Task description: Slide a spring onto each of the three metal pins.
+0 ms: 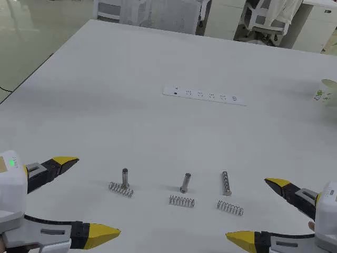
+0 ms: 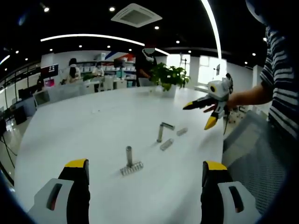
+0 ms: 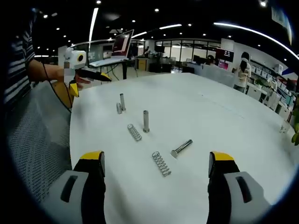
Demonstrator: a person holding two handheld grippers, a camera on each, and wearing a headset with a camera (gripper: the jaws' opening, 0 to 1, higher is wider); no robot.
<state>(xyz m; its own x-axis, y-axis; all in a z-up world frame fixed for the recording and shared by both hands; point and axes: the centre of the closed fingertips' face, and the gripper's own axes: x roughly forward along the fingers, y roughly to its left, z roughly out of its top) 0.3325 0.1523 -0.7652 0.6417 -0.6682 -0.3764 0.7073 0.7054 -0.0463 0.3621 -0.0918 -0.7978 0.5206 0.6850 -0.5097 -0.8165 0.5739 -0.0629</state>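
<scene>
Head view: three pins in a row, a spring laid before each for easy pairing. Left gripper view: left gripper gapes, empty, facing the nearest pin. Right gripper view: right gripper likewise spread wide, nothing held.

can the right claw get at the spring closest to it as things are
Probably yes. The right claw is open, and the nearest spring lies on bare table straight ahead of its jaws with nothing between. The pin lying on its side close by might get nudged.
</scene>
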